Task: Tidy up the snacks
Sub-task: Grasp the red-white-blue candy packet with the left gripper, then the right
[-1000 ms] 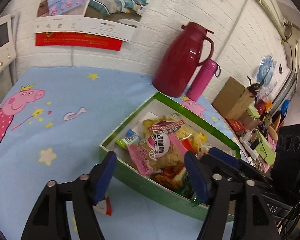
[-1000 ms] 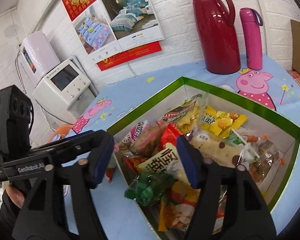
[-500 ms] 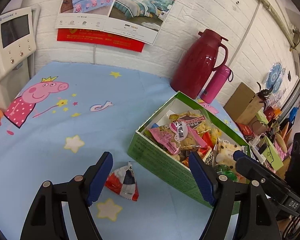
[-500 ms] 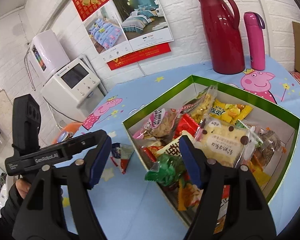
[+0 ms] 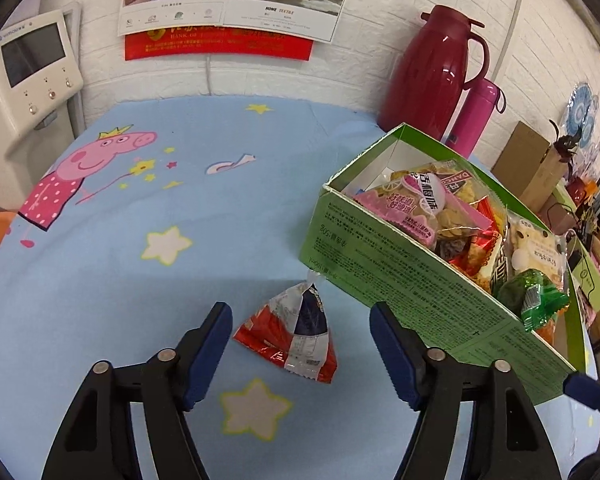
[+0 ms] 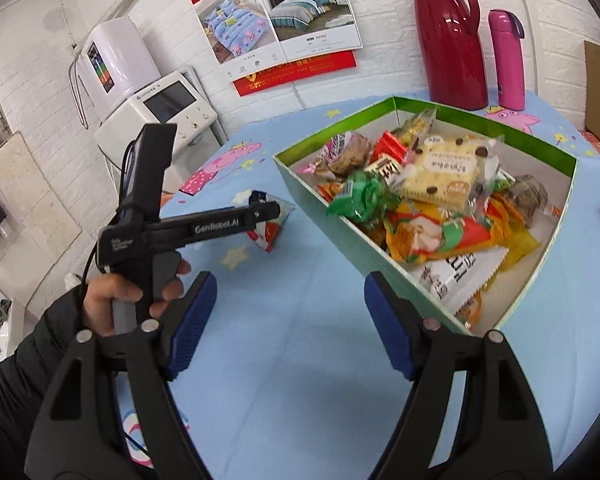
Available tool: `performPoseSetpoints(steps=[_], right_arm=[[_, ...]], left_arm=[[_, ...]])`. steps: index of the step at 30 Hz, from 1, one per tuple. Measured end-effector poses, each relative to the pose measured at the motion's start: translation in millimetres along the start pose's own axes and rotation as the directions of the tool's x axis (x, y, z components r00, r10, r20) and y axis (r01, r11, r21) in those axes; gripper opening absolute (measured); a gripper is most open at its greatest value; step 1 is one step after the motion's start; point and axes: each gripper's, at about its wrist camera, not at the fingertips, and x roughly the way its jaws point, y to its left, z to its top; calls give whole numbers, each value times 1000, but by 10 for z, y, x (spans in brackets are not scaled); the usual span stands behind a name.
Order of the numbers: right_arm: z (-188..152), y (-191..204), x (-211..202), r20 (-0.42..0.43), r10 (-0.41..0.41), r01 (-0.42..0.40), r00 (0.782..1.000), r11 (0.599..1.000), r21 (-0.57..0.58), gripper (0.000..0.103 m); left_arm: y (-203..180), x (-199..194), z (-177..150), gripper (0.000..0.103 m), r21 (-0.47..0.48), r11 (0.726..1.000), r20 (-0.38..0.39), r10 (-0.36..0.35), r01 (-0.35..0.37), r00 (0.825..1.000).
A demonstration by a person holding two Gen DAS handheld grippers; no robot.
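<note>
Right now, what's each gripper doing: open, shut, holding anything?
Left gripper: open, empty, jaws either side of the red and white snack packet on the cloth.
Right gripper: open, empty.

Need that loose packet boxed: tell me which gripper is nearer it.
Left. The left gripper hovers with the packet between its open jaws; the right gripper hangs farther back.

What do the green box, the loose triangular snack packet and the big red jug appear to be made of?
Green box: probably printed cardboard, with folded edges and a white inside. Triangular snack packet: glossy crinkled plastic film or foil. Red jug: hard shiny shell, likely plastic, with bright highlights.
</note>
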Motion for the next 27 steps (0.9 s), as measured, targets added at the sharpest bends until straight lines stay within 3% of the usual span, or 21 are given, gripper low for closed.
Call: performPoseSetpoints(steps=[3, 9, 15, 16, 17, 19, 23, 27], right_arm=[[-95, -106, 6, -16, -9, 10, 1000, 999, 38, 77], [-198, -153, -27, -26, 13, -11, 1000, 997, 72, 77], [-364, -117, -20, -62, 58, -53, 996, 995, 86, 77], [-398, -113, -10, -74, 72, -65, 995, 994, 91, 77], [-425, -100, 0, -84, 83, -75, 993, 993, 95, 77], [-468, -63, 10, -101, 103, -94, 990, 991, 91, 77], [-493, 9, 72, -131, 154, -140, 979, 984, 106, 77], [-472, 148, 175, -171, 202, -188, 964, 978, 96, 77]], left_arm=[[-2, 126, 10, 41, -6, 1000, -27, -10, 10, 1000], [-67, -38, -160, 34, 10, 998, -48, -60, 61, 997], [-361, -560, -915, 35, 113, 978, -88, -166, 175, 982], [-400, -644, -1029, 38, 124, 976, -90, -167, 178, 982], [-424, -719, -1134, 49, 126, 977, -97, -162, 173, 982], [-409, -848, -1306, 62, 99, 978, -96, -176, 185, 980], [-316, -998, -1507, 63, 30, 977, -76, -208, 210, 975], [-263, -1021, -1566, 63, 7, 981, -50, -192, 193, 980]])
